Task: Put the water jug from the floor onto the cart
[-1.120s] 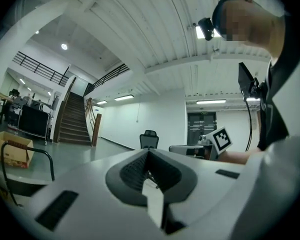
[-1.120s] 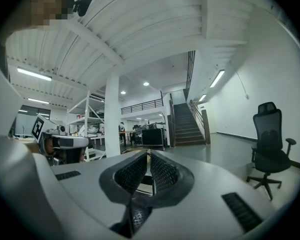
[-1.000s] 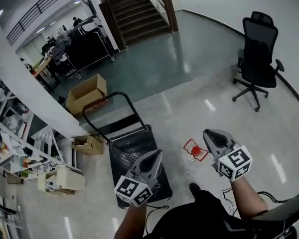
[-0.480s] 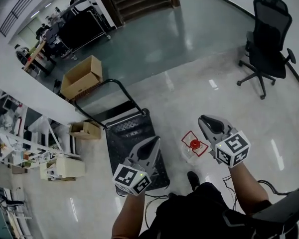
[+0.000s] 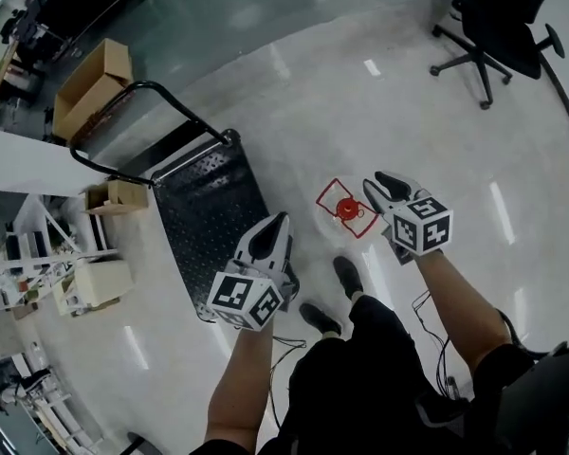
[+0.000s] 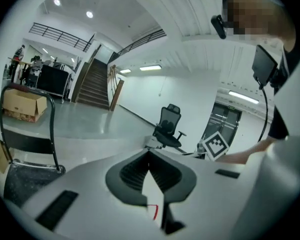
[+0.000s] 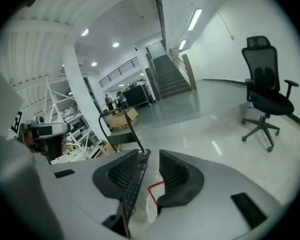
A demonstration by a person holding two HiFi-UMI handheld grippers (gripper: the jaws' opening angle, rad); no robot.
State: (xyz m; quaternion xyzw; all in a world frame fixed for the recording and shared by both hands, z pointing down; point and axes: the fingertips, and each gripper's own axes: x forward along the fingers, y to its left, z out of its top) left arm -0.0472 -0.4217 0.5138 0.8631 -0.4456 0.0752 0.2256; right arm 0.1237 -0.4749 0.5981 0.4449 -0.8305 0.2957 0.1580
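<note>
**A:** Water jug (image 5: 345,209), where is it sitting?

**B:** It is sitting on the floor (image 5: 294,93), between the cart (image 5: 204,211) and my right gripper (image 5: 377,182).

**A:** And the jaws?

**B:** I am seeing the right jaws standing apart. They have just been opening and are pinching nothing. My left gripper (image 5: 277,222) is holding its jaws together, empty.

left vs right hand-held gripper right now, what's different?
Jaws: the left hand-held gripper is shut. The right hand-held gripper stands apart, its jaws having just been opening. Nothing is gripped, and the red handle of the water jug shows through the gap.
Place: the left shows over the cart's near corner, the right beside the water jug.
Both hold nothing.
</note>
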